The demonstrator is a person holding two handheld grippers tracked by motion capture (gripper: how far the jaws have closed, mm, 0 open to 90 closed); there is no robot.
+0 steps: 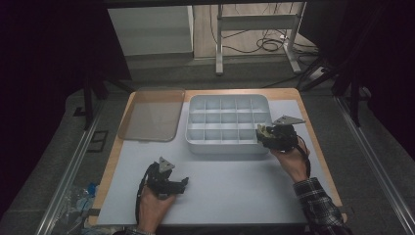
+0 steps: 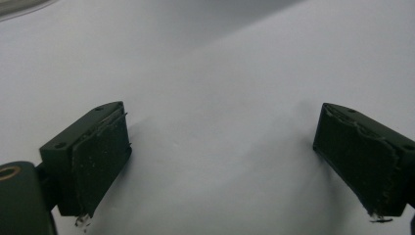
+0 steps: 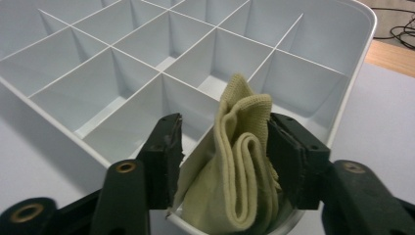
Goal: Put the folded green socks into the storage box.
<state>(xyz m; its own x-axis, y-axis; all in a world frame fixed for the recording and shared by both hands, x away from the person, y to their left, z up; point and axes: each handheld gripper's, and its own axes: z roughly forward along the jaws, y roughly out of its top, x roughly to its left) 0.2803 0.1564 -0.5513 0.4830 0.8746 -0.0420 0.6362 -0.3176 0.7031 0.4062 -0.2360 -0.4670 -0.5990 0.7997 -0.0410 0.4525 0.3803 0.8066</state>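
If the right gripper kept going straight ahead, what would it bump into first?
Probably the white divider walls of the compartment tray, just beyond the folded yellow cloth between the jaws of the right gripper; depth is hard to judge.

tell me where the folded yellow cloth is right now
The folded yellow cloth sits between the right gripper's jaws at the near right corner of the white divided tray, seen close in the right gripper view.

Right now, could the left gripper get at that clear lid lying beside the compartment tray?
Probably yes. The left gripper is open with nothing between its jaws, and bare table mat lies between it and the clear lid. The compartment tray sits off to the side, not in the way.
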